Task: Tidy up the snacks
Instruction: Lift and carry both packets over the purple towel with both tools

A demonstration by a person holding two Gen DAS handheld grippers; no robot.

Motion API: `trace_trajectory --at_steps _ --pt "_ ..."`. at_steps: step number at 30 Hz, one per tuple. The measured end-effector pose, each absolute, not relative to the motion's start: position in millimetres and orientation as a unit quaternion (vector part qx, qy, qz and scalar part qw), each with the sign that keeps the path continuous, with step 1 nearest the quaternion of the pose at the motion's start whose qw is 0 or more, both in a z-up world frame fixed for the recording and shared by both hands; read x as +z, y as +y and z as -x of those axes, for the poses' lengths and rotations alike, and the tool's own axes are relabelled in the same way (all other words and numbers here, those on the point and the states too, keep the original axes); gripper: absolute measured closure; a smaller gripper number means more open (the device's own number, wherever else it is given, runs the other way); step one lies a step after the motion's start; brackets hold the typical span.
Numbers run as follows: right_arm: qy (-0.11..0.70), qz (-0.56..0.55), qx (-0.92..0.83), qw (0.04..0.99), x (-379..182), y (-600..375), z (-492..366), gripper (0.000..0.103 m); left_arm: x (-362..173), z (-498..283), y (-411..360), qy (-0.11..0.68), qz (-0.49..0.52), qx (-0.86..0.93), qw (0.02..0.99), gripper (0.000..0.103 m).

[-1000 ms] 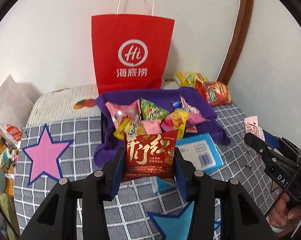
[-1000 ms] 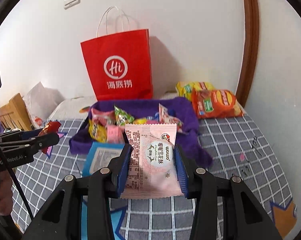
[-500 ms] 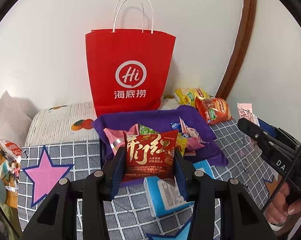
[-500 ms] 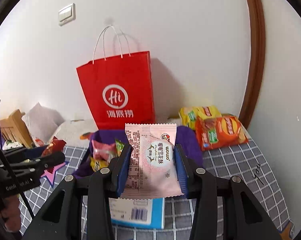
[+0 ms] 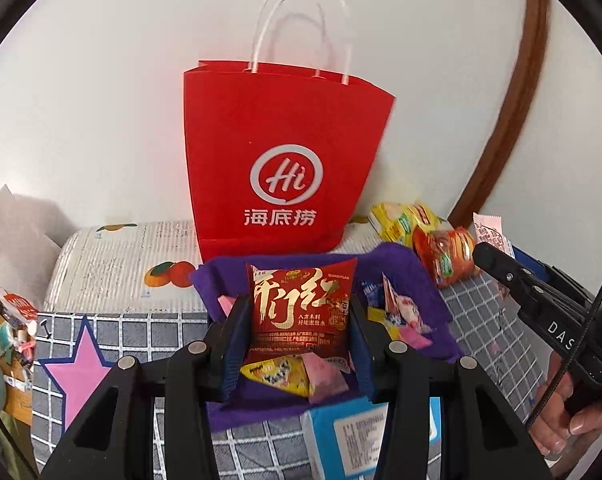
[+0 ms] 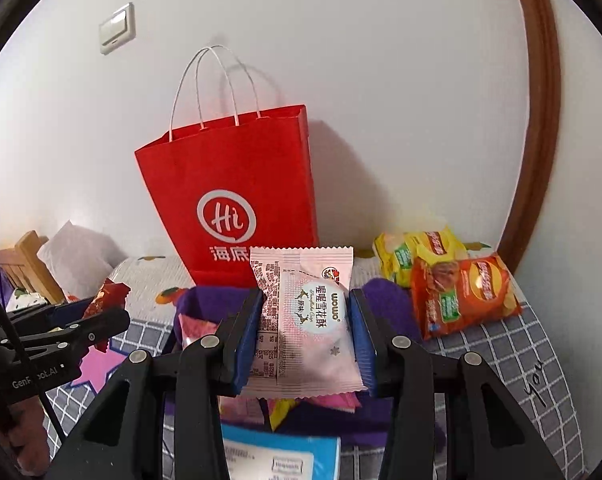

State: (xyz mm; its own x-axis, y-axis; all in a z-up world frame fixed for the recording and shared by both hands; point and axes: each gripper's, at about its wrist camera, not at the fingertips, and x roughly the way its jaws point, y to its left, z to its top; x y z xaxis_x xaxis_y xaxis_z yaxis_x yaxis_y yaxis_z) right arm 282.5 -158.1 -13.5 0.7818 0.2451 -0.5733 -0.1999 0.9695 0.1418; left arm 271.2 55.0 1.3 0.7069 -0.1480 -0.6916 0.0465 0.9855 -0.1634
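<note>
Your left gripper (image 5: 299, 322) pinches a red foil snack packet (image 5: 301, 312) and your right gripper (image 6: 305, 334) a pink snowflake-pastry packet (image 6: 305, 320), both lifted above the purple cloth tray (image 5: 417, 280), seemingly bound for the upright red paper bag (image 5: 285, 152).

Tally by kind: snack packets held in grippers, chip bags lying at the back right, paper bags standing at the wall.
Held packets: 2 (red packet, pink packet)
Chip bags: 2 (yellow bag, orange bag)
Paper bags: 1 (red bag)
Total: 5
</note>
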Motion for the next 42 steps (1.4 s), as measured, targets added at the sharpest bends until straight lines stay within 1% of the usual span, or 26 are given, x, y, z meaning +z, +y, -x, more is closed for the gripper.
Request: trace_trajectory --at_steps 6,12,19,24,42 --pt "0.313 -0.053 0.139 0.938 -12 -151 -310 0.06 1 -289 64 0.38 0.085 -0.045 0.92 0.06" --pt "0.33 -0.064 0.151 0.93 -34 -149 -331 0.06 -6 -304 66 0.385 0.101 -0.044 0.917 0.06" --pt "0.405 -0.071 0.139 0.901 -74 -162 -363 0.06 -24 -325 65 0.388 0.117 -0.043 0.913 0.06" --pt "0.437 -0.08 0.134 0.886 -94 -172 -374 0.06 -43 -335 63 0.42 0.13 -0.062 0.896 0.06" --pt "0.527 -0.06 0.126 0.838 -143 -161 -395 0.06 -57 -343 57 0.439 0.122 -0.061 0.888 0.06"
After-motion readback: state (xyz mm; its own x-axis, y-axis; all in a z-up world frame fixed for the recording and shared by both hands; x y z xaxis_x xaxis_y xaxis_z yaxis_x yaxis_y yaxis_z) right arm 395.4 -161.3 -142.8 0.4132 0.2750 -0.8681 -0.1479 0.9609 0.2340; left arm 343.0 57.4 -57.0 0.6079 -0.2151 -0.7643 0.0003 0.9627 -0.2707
